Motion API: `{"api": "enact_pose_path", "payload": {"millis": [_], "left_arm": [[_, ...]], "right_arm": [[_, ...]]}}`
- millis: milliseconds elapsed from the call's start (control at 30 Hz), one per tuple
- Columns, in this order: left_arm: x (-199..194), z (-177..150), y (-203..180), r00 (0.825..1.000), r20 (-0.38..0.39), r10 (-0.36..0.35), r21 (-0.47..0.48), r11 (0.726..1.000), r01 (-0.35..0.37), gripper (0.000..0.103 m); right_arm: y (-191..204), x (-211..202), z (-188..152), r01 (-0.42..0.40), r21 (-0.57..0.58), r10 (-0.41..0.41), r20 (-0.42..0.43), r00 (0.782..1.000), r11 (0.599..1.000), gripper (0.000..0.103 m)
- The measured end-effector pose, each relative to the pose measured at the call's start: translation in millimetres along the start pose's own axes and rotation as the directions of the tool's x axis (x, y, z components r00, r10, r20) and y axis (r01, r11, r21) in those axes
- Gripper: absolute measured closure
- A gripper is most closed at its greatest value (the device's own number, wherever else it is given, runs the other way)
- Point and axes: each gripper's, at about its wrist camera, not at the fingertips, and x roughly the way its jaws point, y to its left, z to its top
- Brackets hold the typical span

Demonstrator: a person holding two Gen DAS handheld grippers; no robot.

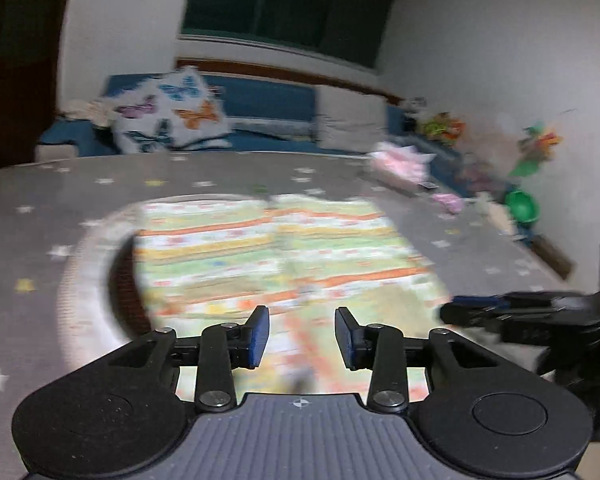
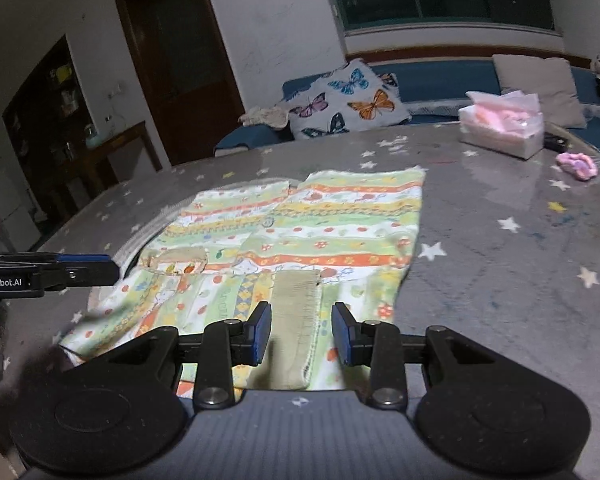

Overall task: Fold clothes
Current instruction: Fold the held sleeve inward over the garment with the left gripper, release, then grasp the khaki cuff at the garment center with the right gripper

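The shirt (image 2: 284,248) lies spread flat on the star-print surface (image 2: 500,240), mid-frame in the right wrist view, probably so its edges are easy to get at for the first fold. It's a small striped thing with a pale cuffed sleeve (image 2: 294,320) laid back over its lower middle, and it looks like folding has barely begun.

The right hand-held gripper (image 2: 300,334) hangs just above that sleeve at the bottom centre, fingers spread apart with nothing between them, so likely lining up for a pinch. The left hand-held gripper (image 1: 302,336) sits at the bottom centre of its own view over the shirt's near edge, also spread and empty.

Hard to read: the left view is badly motion-blurred, so the shirt (image 1: 276,256) is a smear of stripes there. The shirt's nearest hem is hidden under both gripper bodies. A tissue box (image 2: 502,128) sits upper right, well apart from the shirt.
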Motion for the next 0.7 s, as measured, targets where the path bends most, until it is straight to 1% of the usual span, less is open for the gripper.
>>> {"api": "enact_pose_path", "payload": {"millis": [100, 167, 233, 333, 367, 400, 467, 633, 700], "left_arm": [[1.8, -7.6, 18.0, 0.997, -0.024, 0.073, 0.004, 0.997, -0.073, 0.064], [2.2, -12.9, 27.4, 0.994, -0.035, 0.103, 0.005, 0.995, -0.103, 0.064], [2.6, -18.0, 32.8, 0.992, -0.047, 0.118, 0.003, 0.993, -0.118, 0.064], [6.7, -23.3, 35.8, 0.989, -0.059, 0.135, 0.019, 0.991, -0.134, 0.064], [7.4, -25.0, 36.0, 0.988, -0.06, 0.142, 0.028, 0.99, -0.14, 0.064], [7.7, -26.8, 36.1, 0.987, -0.061, 0.149, 0.038, 0.988, -0.147, 0.064], [9.6, -29.0, 36.9, 0.985, -0.066, 0.158, 0.048, 0.987, -0.155, 0.065], [11.1, -31.6, 40.1, 0.982, -0.067, 0.175, 0.064, 0.983, -0.17, 0.064], [11.0, -32.1, 41.7, 0.982, -0.065, 0.178, 0.067, 0.982, -0.174, 0.063]], "right_arm": [[4.2, 7.0, -1.6, 0.01, -0.013, -0.011, -0.025, 1.0, 1.0, 0.069], [6.9, 11.6, -2.6, 0.017, -0.022, -0.018, -0.041, 0.999, 1.0, 0.069], [9.7, 16.2, -3.7, 0.024, -0.031, -0.025, -0.058, 0.998, 0.999, 0.07], [13.9, 23.2, -5.2, 0.033, -0.045, -0.037, -0.082, 0.996, 0.998, 0.083], [14.9, 22.2, -5.1, 0.044, -0.05, -0.048, -0.082, 0.995, 0.998, 0.091], [15.9, 21.1, -4.9, 0.055, -0.055, -0.059, -0.081, 0.995, 0.997, 0.095], [14.4, 17.2, -3.5, 0.059, -0.039, -0.062, -0.075, 0.995, 0.997, 0.098], [21.6, -4.6, 1.3, 0.064, -0.051, -0.067, -0.057, 0.996, 0.997, 0.099], [21.7, -6.1, -2.0, 0.075, -0.058, -0.079, -0.075, 0.994, 0.996, 0.099]]}}
